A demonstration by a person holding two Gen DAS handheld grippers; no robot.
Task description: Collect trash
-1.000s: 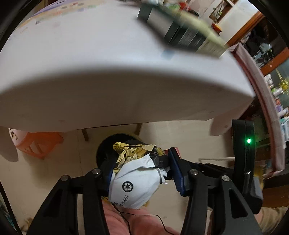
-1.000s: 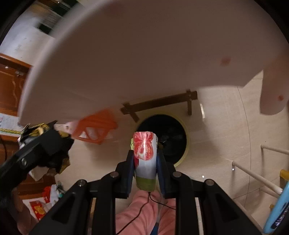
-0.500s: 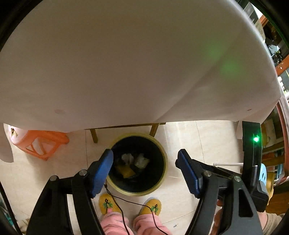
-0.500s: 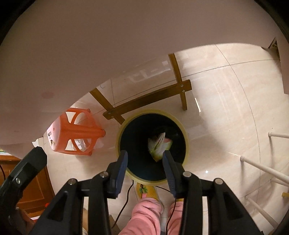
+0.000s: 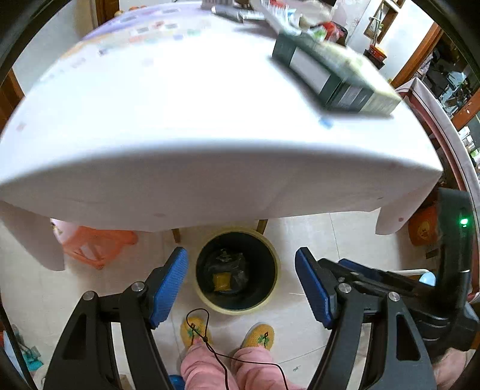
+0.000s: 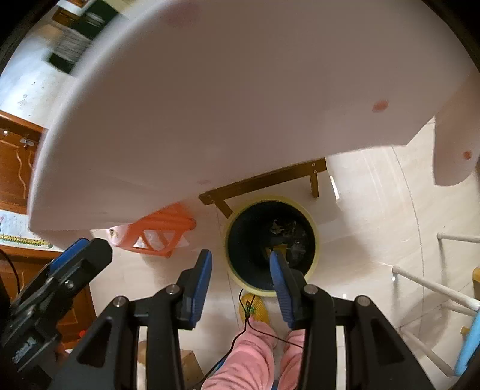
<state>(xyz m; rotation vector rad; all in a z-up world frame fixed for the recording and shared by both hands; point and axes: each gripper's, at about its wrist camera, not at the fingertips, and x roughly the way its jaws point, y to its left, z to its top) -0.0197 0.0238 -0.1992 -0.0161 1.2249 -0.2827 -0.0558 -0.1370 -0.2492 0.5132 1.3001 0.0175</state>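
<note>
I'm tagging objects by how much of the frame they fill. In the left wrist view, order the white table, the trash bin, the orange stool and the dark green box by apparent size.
1. white table
2. trash bin
3. dark green box and orange stool: they look alike in size; both are blurred, and the stool is partly hidden by the cloth, so unranked.

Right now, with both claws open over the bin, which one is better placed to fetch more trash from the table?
Probably left. The left claw faces across the table top, where a dark green box and blurred clutter lie; the right claw faces the hanging cloth and the bin.
</note>
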